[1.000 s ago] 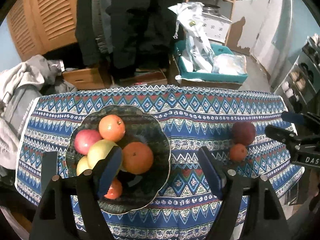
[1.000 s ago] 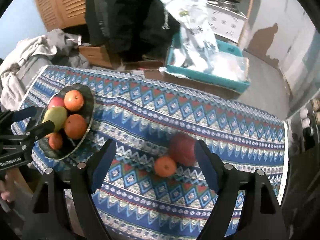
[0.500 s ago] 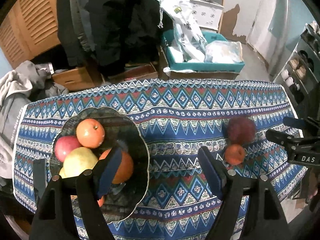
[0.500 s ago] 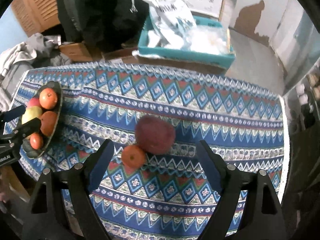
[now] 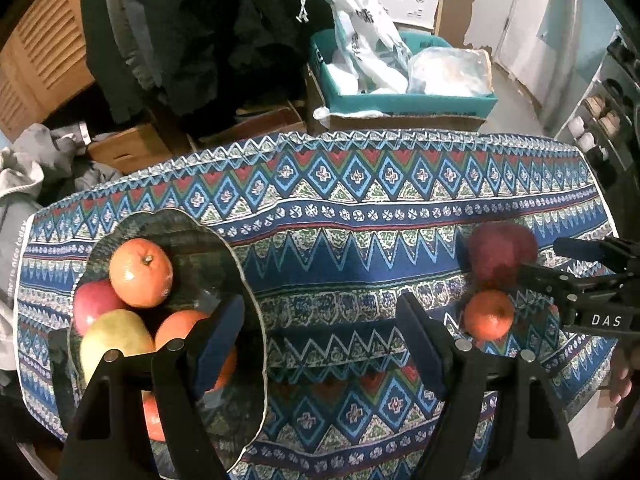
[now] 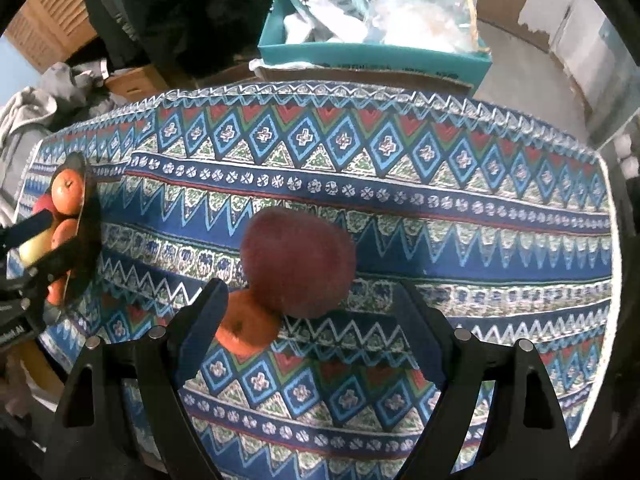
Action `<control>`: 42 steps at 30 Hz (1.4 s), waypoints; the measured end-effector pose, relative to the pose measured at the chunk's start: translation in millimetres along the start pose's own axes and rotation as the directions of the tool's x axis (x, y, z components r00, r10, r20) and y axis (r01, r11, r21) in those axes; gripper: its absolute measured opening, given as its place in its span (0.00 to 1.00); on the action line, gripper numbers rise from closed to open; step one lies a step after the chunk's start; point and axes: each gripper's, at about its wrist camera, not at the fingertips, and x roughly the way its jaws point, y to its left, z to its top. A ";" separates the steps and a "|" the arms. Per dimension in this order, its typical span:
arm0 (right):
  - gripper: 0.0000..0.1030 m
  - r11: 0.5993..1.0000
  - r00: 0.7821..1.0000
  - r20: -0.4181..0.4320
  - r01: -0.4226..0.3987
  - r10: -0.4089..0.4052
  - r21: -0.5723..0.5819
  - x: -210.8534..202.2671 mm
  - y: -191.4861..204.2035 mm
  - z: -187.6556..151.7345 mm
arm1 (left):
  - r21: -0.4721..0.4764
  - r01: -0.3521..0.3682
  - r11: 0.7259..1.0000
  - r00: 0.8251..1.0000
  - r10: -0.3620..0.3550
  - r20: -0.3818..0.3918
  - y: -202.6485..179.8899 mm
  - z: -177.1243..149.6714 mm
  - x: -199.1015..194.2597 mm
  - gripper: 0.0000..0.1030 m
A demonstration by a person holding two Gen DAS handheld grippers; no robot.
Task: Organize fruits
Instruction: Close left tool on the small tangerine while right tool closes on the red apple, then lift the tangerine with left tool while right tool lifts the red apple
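Both empty, the right gripper [image 6: 308, 320] gapes around the dark red apple [image 6: 298, 262] near the table's right edge, the left gripper [image 5: 320, 332] spread beside the fruit bowl [image 5: 248, 280].

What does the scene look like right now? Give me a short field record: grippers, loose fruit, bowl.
left gripper: open, empty, above the tablecloth by the bowl
right gripper: open, empty, fingers either side of the loose fruit
dark red apple: on the cloth, outside the bowl
small orange: on the cloth, touching the apple
glass bowl: at the table's left end, holding several oranges and apples
left to do: two fruits not yet in the bowl
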 end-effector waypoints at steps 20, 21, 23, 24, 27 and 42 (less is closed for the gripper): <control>0.75 0.999 0.998 -0.041 -0.045 0.046 0.024 52.9 2.8 21.1 | 0.012 0.011 1.000 0.999 -0.010 -0.054 -15.5 11.6 32.1 0.77; 0.74 0.999 0.998 -0.040 -0.043 0.043 0.014 52.7 3.1 21.2 | 0.014 0.015 1.000 0.998 -0.015 -0.056 -17.5 11.4 32.2 0.77; 0.74 0.999 0.999 -0.028 -0.035 0.035 0.010 51.4 2.5 20.1 | 0.017 0.026 1.000 0.998 -0.025 -0.057 -21.3 10.7 31.6 0.77; 0.74 0.999 0.999 -0.021 -0.029 0.030 0.012 50.4 1.5 18.9 | 0.020 0.032 0.999 0.998 -0.030 -0.057 -24.3 10.6 30.9 0.77; 0.74 1.000 1.000 0.015 -0.014 0.013 0.028 40.2 -8.0 14.3 | 0.026 0.051 0.998 0.997 -0.049 -0.059 -33.4 10.4 28.0 0.77; 0.74 0.993 0.991 0.093 0.090 -0.097 0.077 -21.0 -55.3 -19.8 | 0.063 0.141 0.988 0.987 -0.135 -0.085 -84.9 4.4 23.7 0.77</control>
